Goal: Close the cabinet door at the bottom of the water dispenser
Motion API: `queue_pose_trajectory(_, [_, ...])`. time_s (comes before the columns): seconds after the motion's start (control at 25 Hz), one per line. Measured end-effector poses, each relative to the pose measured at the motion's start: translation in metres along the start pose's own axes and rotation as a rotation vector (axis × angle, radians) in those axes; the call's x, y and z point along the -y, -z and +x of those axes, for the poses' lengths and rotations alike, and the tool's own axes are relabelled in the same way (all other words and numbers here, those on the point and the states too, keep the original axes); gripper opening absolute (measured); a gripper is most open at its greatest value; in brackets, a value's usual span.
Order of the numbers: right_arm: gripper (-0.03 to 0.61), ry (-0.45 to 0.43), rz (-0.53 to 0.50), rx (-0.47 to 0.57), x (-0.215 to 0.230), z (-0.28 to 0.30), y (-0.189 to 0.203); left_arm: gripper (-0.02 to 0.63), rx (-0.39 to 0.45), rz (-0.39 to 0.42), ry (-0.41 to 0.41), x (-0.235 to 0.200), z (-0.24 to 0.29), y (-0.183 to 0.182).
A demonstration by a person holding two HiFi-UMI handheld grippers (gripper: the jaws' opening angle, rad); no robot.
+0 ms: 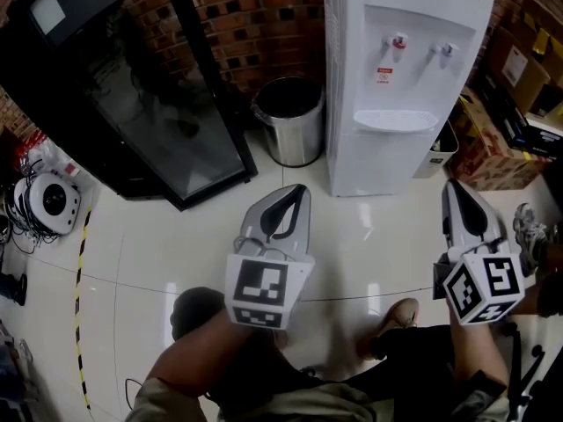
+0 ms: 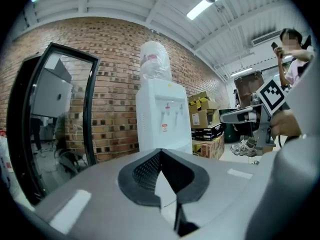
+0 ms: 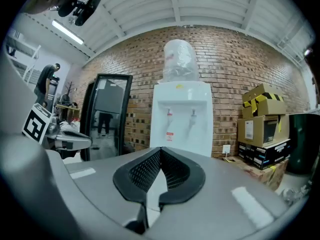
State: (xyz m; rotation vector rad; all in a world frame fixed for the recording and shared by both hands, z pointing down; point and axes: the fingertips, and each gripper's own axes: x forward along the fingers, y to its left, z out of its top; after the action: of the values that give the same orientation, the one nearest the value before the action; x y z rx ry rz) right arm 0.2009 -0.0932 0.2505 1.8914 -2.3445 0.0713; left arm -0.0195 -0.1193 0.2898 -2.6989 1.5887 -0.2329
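Facing the water dispenser point(image 1: 400, 69), the left hand-held gripper point(image 1: 297, 192) and the right hand-held gripper point(image 1: 452, 188) each have their jaws pressed together, with nothing between them. The dispenser stands ahead of both, well apart from either tip. Its bottom cabinet door point(image 1: 387, 161) appears flush with the body. A steel bin point(image 1: 290, 121) sits ahead of the left hand-held gripper, just beside the dispenser.

Left claw point(image 1: 299, 192) and right claw point(image 1: 454, 187) both closed, empty.

Smooth plastic water dispenser point(image 1: 400, 86), glossy floor point(image 1: 158, 244)
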Motion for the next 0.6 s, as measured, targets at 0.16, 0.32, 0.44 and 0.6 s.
queue_pose_trajectory(0.16, [0.000,-0.069,0.031,-0.030,-0.033,-0.010,0.016,0.000,-0.003,0.005,-0.005,0.007,-0.011,0.002])
queue_pose_trajectory(0.32, [0.000,-0.115,0.039,-0.094,-0.041,-0.031,0.029,0.000,-0.040,0.005,0.086,0.058,-0.007,0.013])
queue_pose_trajectory(0.44, [0.000,-0.168,-0.003,-0.084,-0.062,-0.024,0.015,0.001,-0.059,0.034,0.087,0.065,-0.013,0.021])
queue_pose_trajectory(0.6, [0.000,-0.164,0.008,-0.069,-0.090,-0.031,0.014,0.002,-0.008,0.048,0.084,0.049,-0.046,0.014])
